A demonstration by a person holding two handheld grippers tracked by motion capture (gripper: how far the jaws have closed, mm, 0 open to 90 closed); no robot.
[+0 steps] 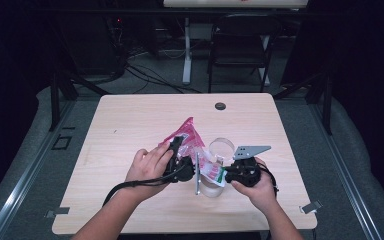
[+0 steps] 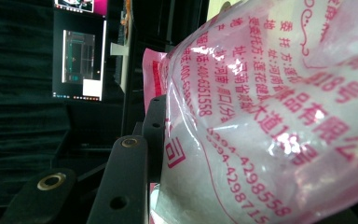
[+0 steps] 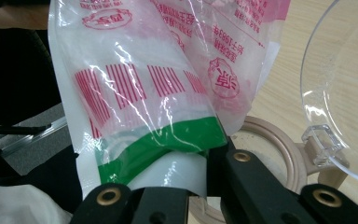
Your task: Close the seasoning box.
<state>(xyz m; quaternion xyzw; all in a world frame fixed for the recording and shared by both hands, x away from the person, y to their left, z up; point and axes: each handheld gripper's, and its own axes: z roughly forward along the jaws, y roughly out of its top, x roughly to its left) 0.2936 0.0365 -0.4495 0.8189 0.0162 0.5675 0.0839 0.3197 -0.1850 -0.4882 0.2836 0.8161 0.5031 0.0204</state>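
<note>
Both grippers hold one plastic bag (image 1: pixel 192 145) between them, above the near half of the wooden table (image 1: pixel 130 125). Left gripper (image 1: pixel 176 150), in the person's left hand (image 1: pixel 147 167), has its jaws partly closed on the pink-printed upper part of the bag; in the left gripper view the clear film with pink lettering (image 2: pixel 270 116) presses against the inner face of one black jaw and bulges past it. Right gripper (image 1: pixel 227 172), in the right hand (image 1: pixel 257 187), has its jaws clamped on the bag's lower end, where a green band (image 3: pixel 168 144) crosses the film; in the right gripper view the two jaws pinch the white, folded edge of the bag just below that band.

Taking the bag as the landmark: it hangs stretched between the two grippers, its pink corner pointing up and away from the person. Just beyond it, on the right gripper's side, stands a clear plastic jar (image 1: pixel 221 146) on the table, its round transparent lid (image 3: pixel 345 93) tilted open on a hinge and its beige rim (image 3: pixel 270 140) right behind the bag's lower end. A small dark grommet (image 1: pixel 220 106) sits in the tabletop well beyond the bag, near the far edge
</note>
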